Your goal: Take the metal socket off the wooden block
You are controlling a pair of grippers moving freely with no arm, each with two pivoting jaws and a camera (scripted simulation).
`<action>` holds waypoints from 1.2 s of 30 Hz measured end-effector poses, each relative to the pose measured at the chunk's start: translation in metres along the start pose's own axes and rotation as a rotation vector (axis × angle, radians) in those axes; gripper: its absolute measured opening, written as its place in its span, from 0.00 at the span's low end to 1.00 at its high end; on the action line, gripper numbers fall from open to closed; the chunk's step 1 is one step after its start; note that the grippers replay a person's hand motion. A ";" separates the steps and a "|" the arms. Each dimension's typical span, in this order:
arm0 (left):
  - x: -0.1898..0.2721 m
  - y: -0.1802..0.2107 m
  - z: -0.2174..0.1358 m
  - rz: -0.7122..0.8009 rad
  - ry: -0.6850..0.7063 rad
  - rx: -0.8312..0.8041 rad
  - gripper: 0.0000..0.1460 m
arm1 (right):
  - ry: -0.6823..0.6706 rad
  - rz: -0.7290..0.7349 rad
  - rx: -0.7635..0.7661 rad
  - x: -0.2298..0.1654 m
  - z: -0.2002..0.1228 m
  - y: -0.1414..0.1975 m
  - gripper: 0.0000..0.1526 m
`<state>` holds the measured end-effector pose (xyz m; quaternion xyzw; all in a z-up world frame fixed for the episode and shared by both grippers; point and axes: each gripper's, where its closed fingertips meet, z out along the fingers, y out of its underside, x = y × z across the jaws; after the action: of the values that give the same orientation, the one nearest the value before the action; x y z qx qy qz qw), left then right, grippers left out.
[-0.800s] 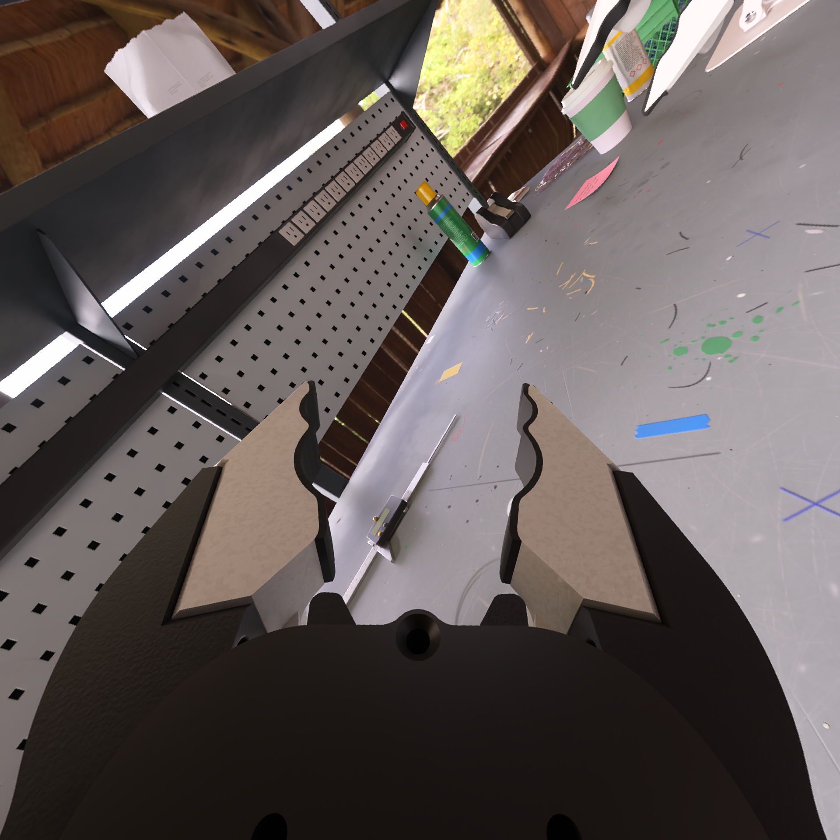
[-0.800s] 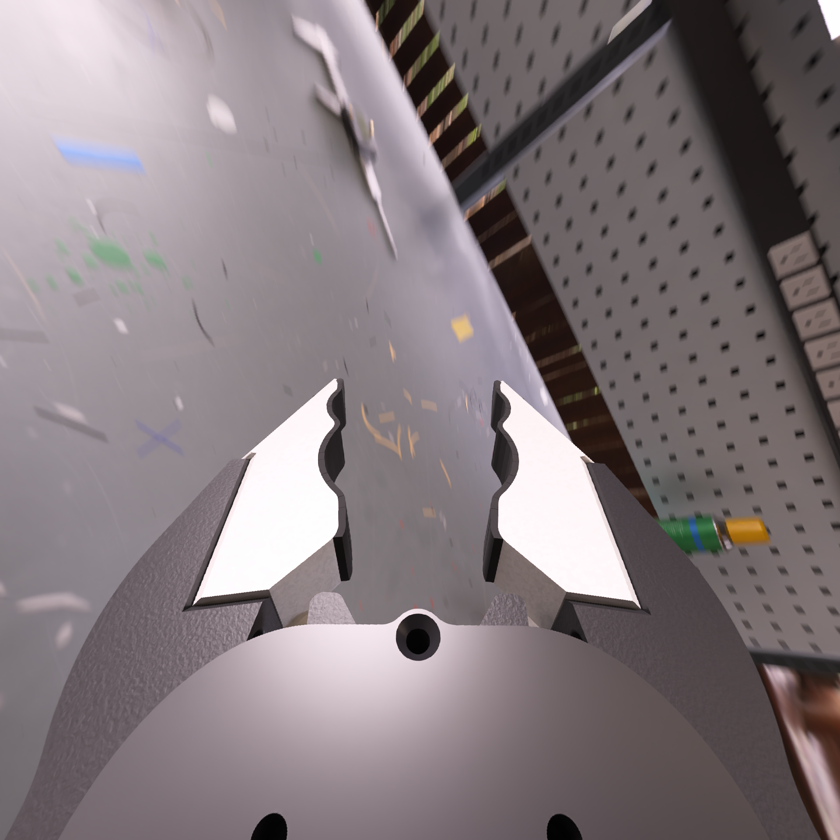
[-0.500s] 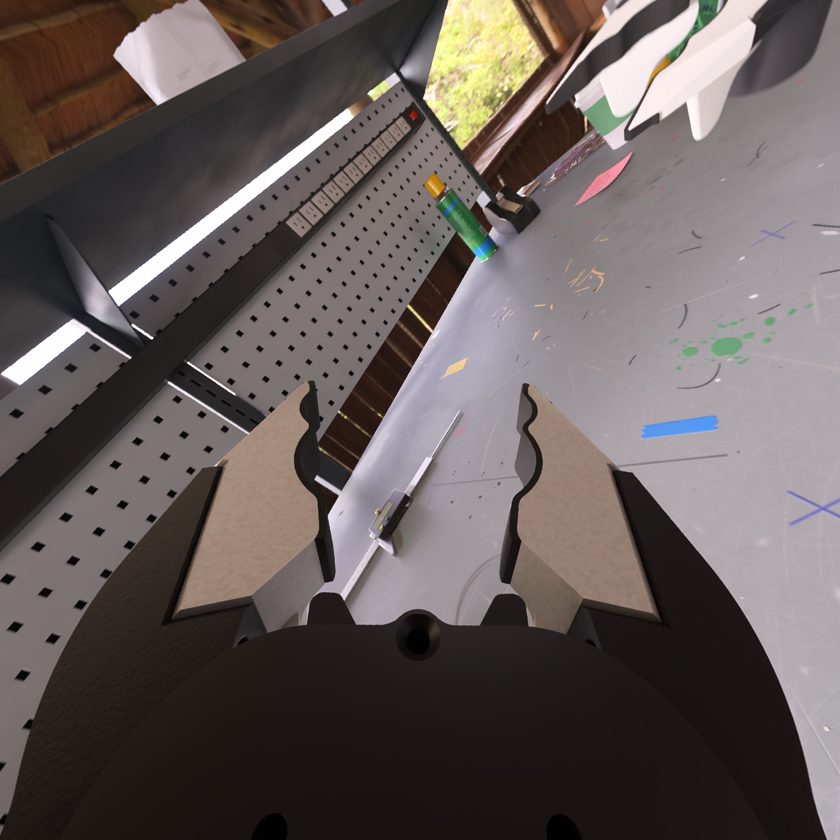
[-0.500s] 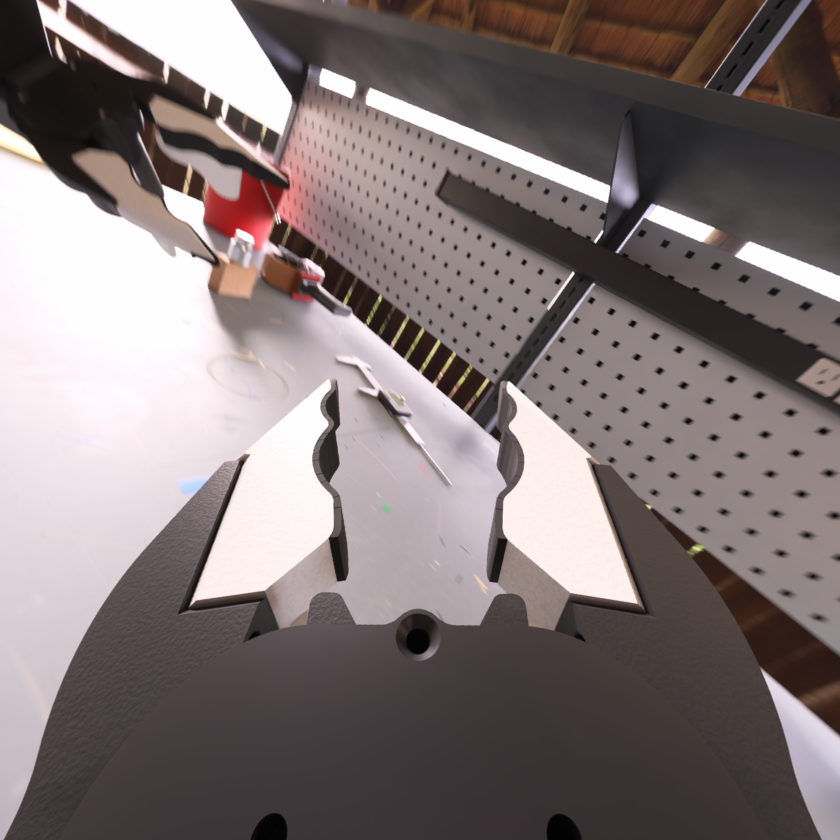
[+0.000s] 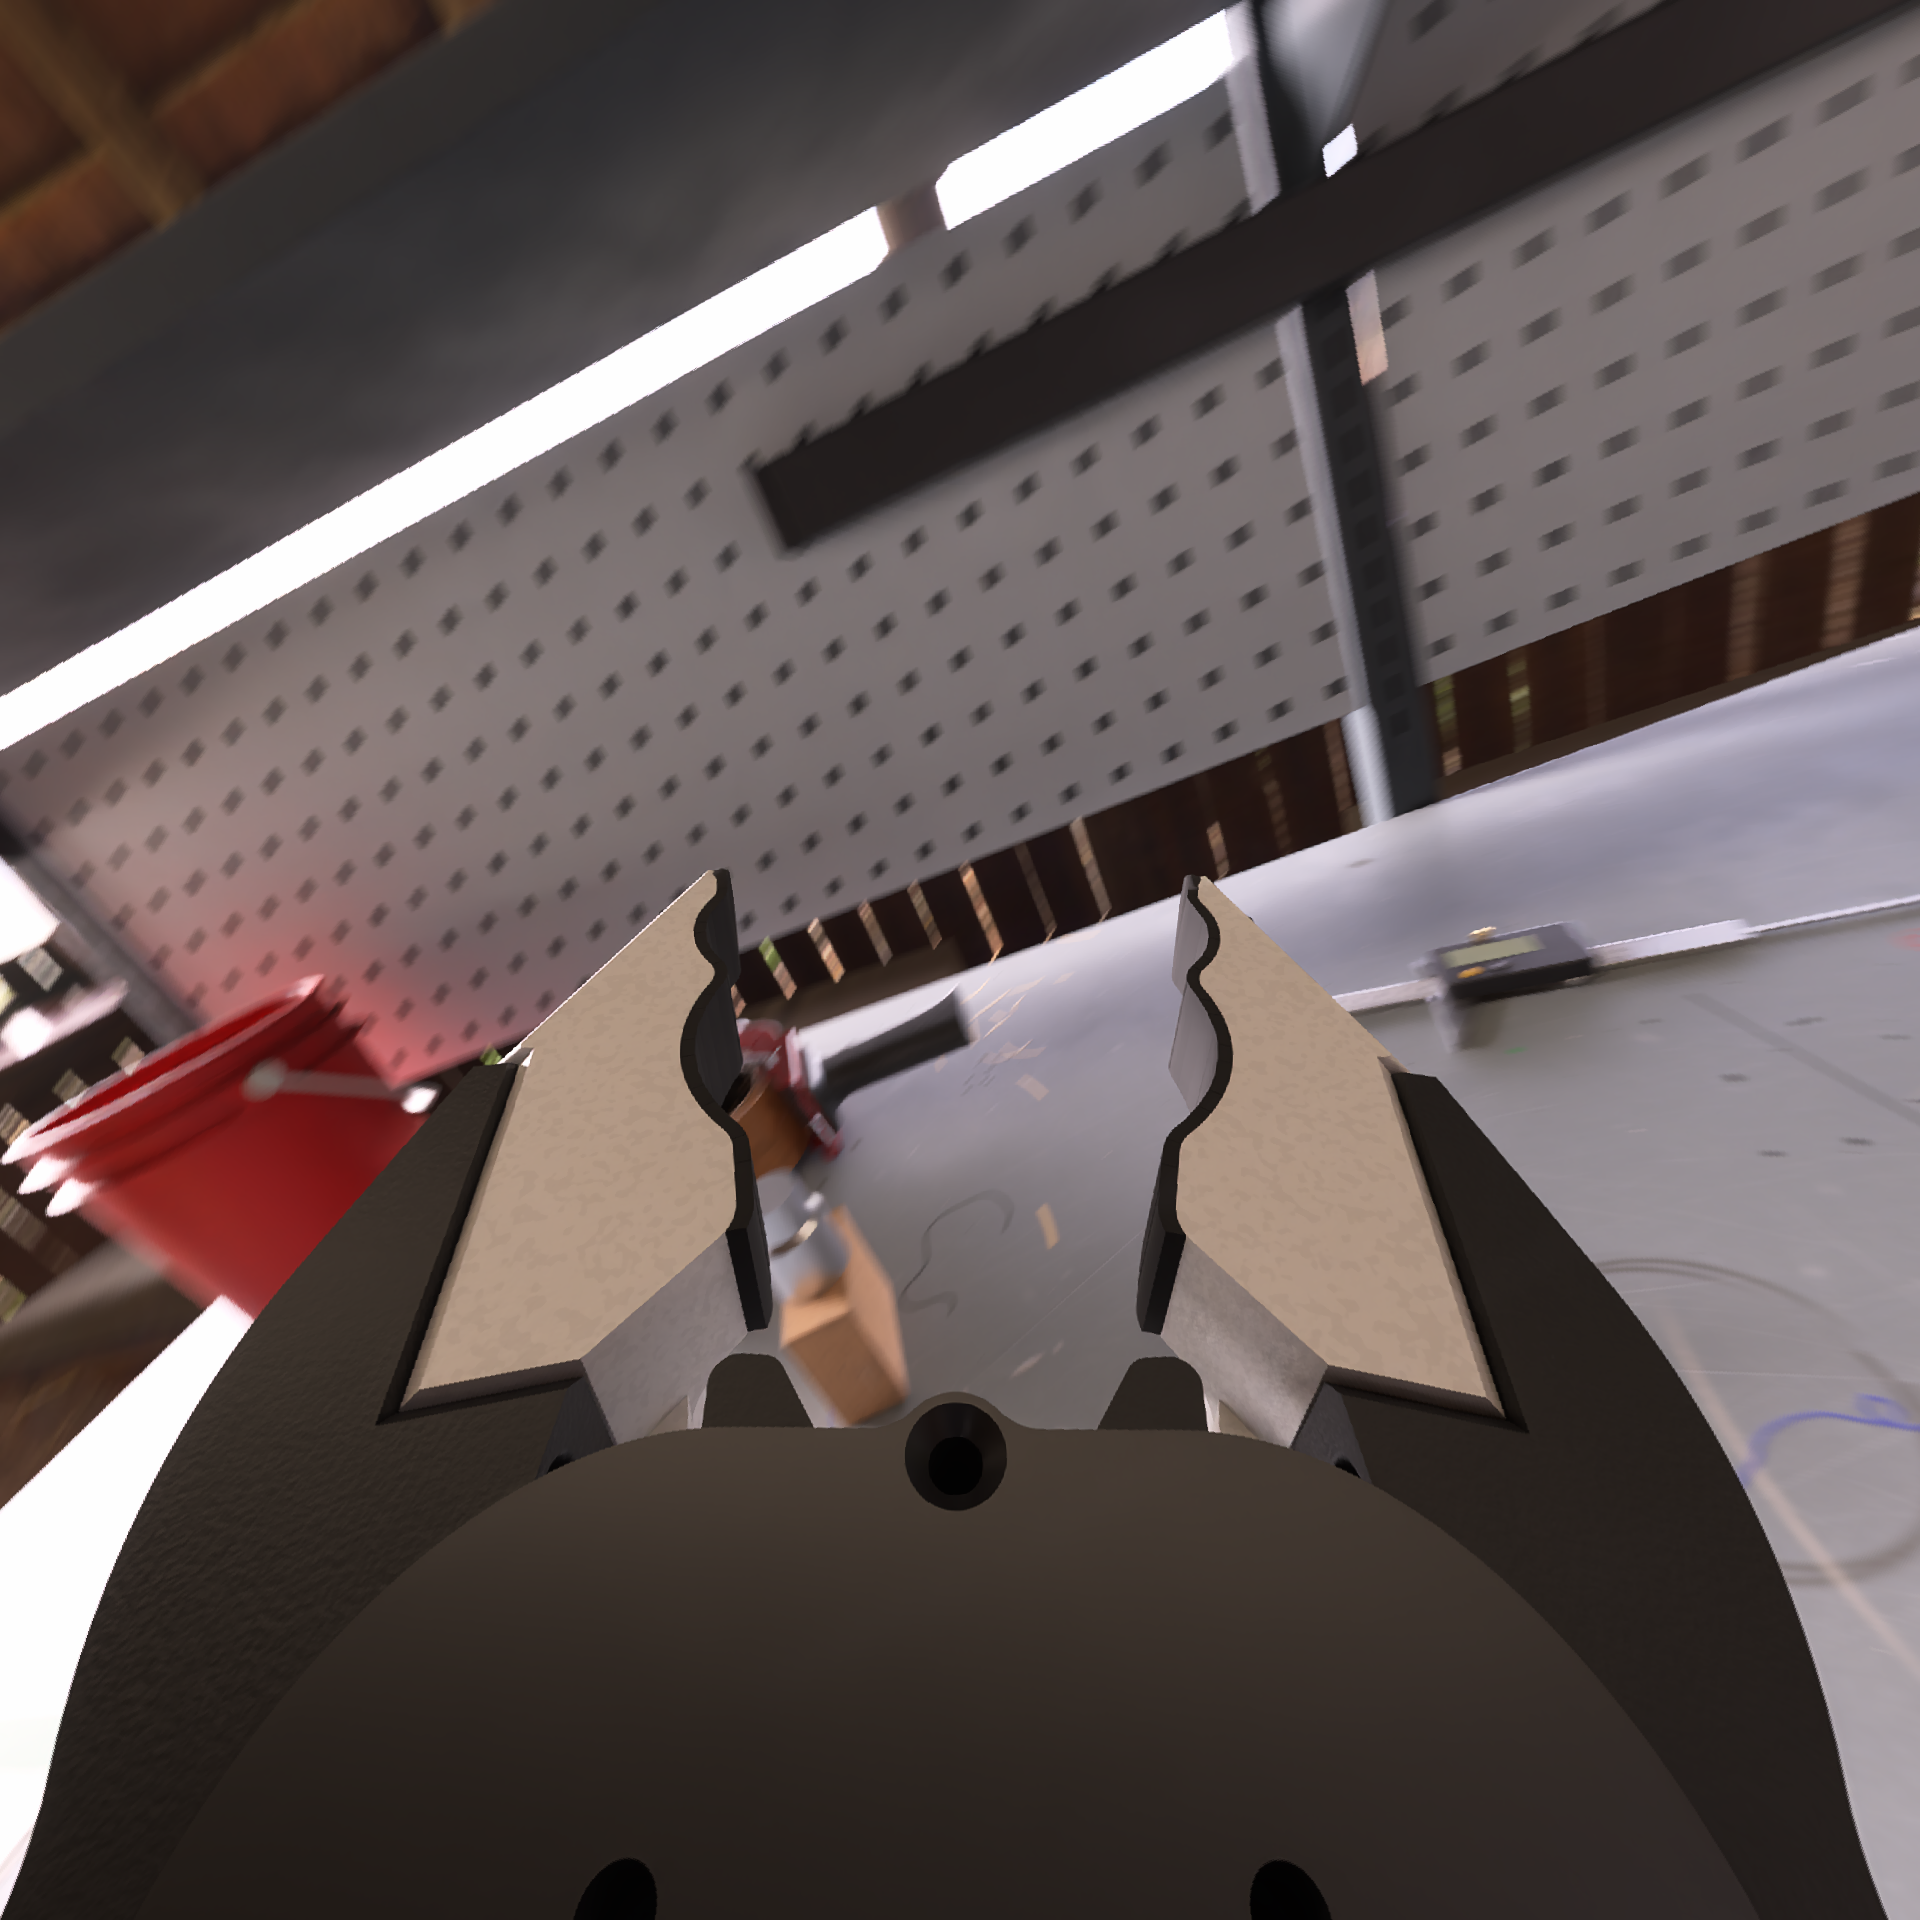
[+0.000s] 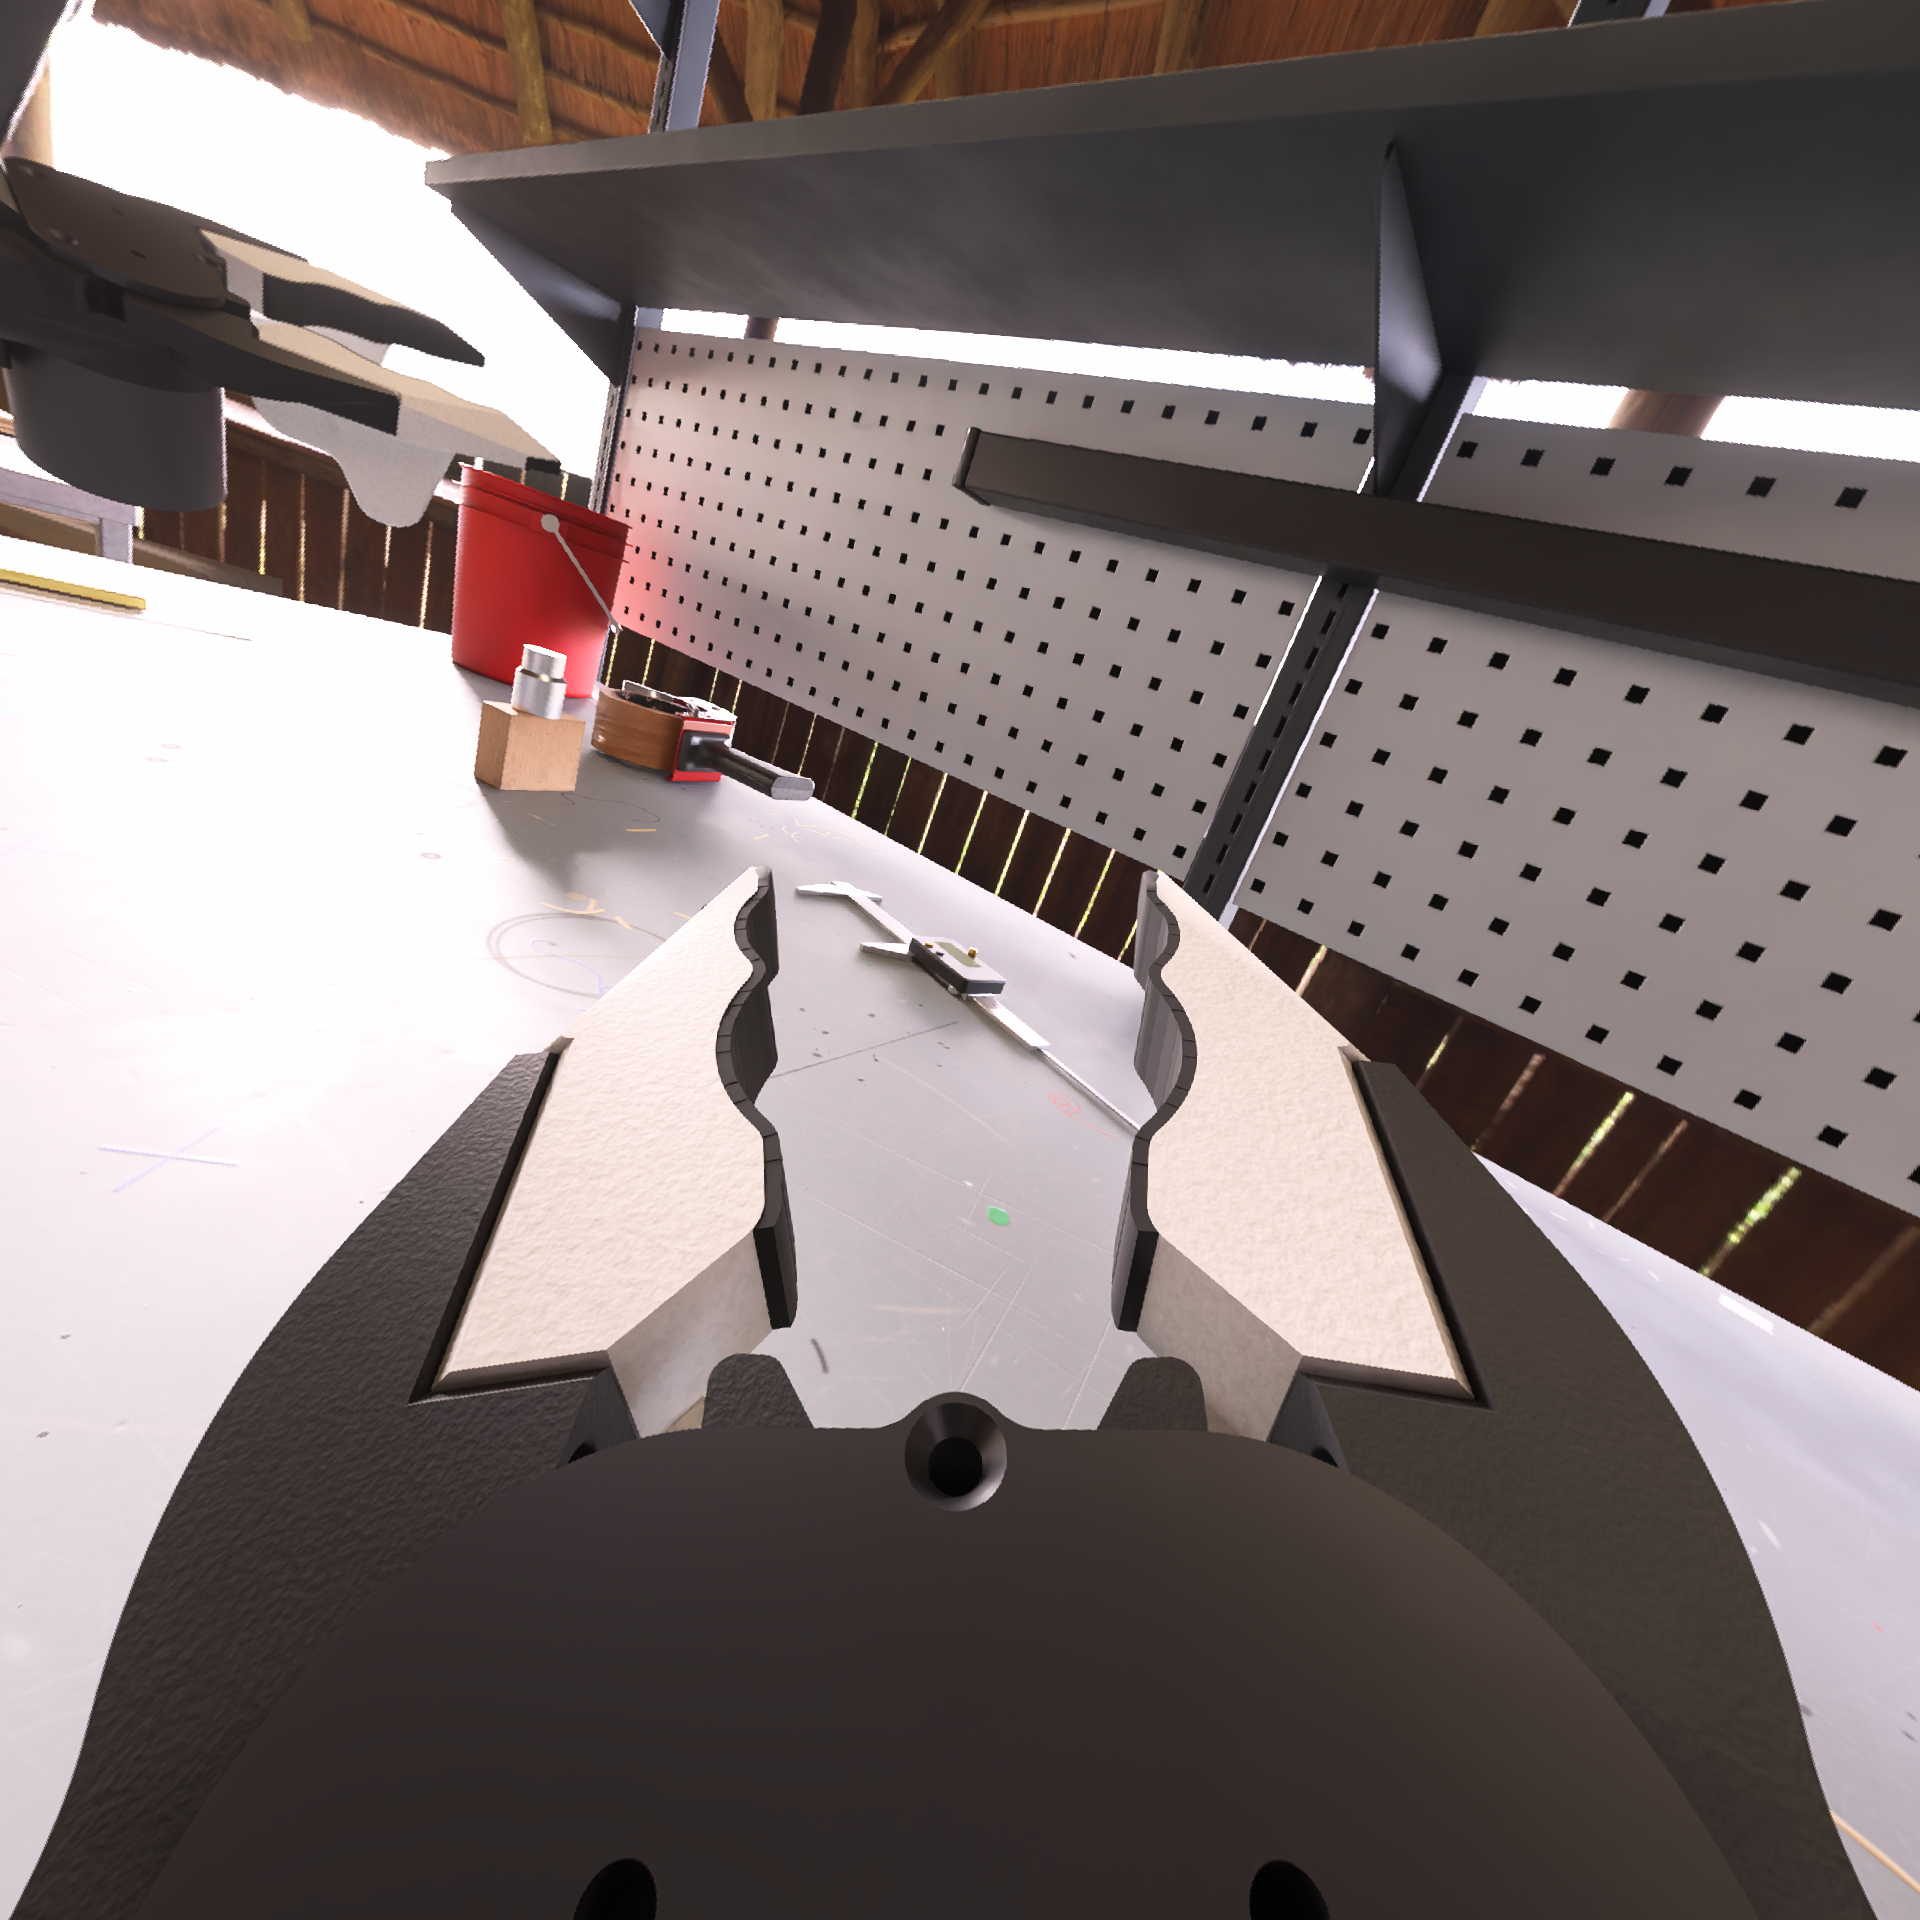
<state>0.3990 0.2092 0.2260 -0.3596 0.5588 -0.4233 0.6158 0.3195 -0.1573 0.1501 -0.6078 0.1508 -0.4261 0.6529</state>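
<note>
A silver metal socket [image 6: 540,681] stands upright on a light wooden block [image 6: 528,746] on the grey bench, far ahead and to the left of my right gripper [image 6: 956,894], which is open and empty. My left gripper [image 5: 954,904] is open and empty, low over the bench. Just beyond it the wooden block [image 5: 842,1330] shows between its fingers, with the socket [image 5: 810,1242] partly hidden behind its left finger. The left gripper also shows in the right wrist view [image 6: 509,410], hovering above and left of the block.
A red bucket [image 6: 530,582] stands behind the block, by the pegboard [image 6: 1039,644]. A brown tape measure [image 6: 639,727] lies right of the block. A digital caliper [image 6: 945,961] lies on the bench ahead of my right gripper. A dark shelf [image 6: 1143,208] overhangs.
My left gripper has swung round from looking along the bench to facing the pegboard, with the block and socket now close in front. My right gripper has turned slightly, and the block now shows more clearly.
</note>
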 end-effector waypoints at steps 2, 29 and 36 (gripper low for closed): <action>-0.024 0.022 0.004 -0.036 -0.071 -0.090 0.57 | 0.003 0.007 -0.005 0.001 -0.001 0.002 0.45; -0.069 0.175 0.067 -0.325 -0.154 -0.509 0.35 | -0.020 0.040 0.047 -0.001 -0.004 -0.005 0.44; -0.069 0.191 0.078 -0.296 -0.160 -0.550 0.36 | -0.019 0.040 0.034 0.000 -0.003 -0.003 0.44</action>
<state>0.4979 0.3435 0.0862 -0.6222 0.5435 -0.3119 0.4692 0.3161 -0.1589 0.1517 -0.5973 0.1493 -0.4099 0.6729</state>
